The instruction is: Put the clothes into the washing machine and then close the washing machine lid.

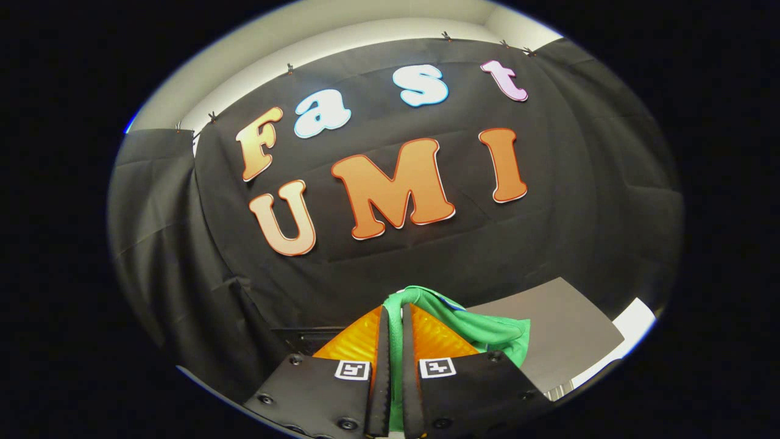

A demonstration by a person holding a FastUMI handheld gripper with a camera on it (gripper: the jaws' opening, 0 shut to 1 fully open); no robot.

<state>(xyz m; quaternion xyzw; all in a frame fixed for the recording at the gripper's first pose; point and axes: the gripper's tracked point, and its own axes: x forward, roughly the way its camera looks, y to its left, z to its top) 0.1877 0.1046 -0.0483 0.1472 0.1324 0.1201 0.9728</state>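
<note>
My gripper [395, 317] is shut on a green piece of clothing [481, 332]. A fold of the cloth is pinched between both fingers and the rest bulges up over the tips and hangs off to the right of the right finger [436, 338]. The gripper is raised and points at the booth's black wall. Right of and beyond the fingers lies a flat grey panel [563, 332]; whether it is the washing machine's lid I cannot tell.
Black cloth walls close the space ahead and on both sides. A dark edge [304, 334] shows just left of the left finger. A white surface [634, 317] lies past the grey panel's far right corner.
</note>
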